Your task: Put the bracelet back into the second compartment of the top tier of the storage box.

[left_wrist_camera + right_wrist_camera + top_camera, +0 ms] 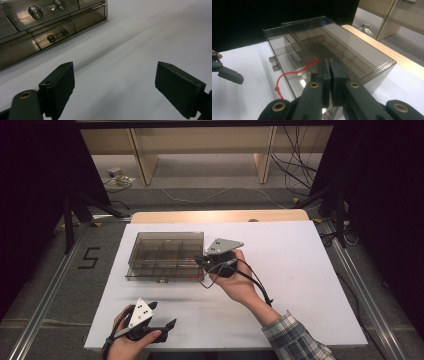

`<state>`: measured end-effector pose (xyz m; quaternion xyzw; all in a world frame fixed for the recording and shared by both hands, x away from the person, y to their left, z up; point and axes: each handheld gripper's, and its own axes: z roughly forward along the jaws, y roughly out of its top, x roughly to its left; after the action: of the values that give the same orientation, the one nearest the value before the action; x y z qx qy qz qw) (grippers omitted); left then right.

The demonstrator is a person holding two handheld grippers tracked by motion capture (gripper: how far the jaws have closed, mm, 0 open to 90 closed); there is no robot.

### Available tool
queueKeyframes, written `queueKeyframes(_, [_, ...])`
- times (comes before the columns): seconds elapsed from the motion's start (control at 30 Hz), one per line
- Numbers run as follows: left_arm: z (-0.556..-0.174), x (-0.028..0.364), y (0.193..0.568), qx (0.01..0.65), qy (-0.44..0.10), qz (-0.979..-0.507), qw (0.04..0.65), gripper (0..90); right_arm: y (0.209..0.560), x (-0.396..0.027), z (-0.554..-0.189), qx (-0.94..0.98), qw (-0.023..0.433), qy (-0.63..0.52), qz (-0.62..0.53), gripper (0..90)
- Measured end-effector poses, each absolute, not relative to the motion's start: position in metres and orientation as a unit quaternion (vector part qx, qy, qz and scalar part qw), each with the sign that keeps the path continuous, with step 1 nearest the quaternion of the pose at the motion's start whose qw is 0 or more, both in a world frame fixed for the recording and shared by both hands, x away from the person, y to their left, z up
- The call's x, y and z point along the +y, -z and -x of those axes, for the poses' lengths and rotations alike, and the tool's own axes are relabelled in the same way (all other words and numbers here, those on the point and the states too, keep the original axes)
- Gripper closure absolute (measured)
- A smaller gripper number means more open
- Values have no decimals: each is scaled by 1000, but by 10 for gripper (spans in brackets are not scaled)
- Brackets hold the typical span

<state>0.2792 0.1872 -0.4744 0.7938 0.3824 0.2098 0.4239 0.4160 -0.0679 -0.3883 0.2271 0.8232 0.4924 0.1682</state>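
- We see a white tabletop (300, 270) with a smoky clear organizer box (165, 254) left of its middle, our landmark.
- Our right gripper (201, 261) is at the box's right front corner, jaws pressed together on a red string (294, 72) that loops down the box's side.
- Our left gripper (170, 325) rests well in front of the box, jaws spread wide, holding nothing.
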Motion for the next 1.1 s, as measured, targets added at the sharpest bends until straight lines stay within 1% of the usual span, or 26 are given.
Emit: queueKeyframes(1.1, [-280, 187, 475, 384, -207, -793, 425, 159, 388, -45, -421, 826, 161, -494, -218, 879])
